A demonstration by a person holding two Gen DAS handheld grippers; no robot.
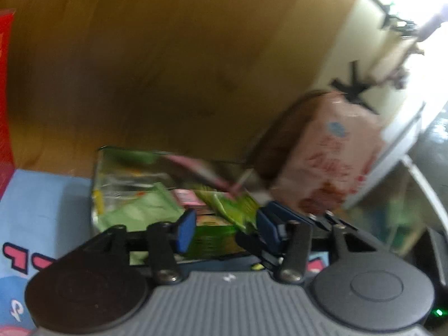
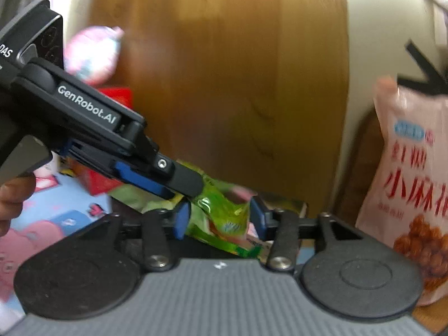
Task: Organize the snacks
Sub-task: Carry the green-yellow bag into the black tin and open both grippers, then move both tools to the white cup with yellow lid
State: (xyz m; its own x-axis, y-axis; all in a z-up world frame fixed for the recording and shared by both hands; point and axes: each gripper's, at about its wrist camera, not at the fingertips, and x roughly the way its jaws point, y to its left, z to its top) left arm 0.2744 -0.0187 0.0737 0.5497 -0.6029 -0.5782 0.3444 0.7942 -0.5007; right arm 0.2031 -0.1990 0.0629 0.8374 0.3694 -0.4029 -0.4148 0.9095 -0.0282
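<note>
My left gripper is open, its blue pads apart above a clear plastic container that holds several green and pink snack packets. In the right wrist view the left gripper comes in from the left, its tips over the same pile. My right gripper is open, with a crumpled green packet between its pads; I see no pad pressing on it. A large pink snack bag stands upright at the right, also seen as the pink snack bag in the left wrist view.
The wooden table stretches behind the container. A blue cartoon-printed cloth lies at the left, with a red box at its far edge. A brown basket sits behind the pink bag. A person's hand holds the left gripper.
</note>
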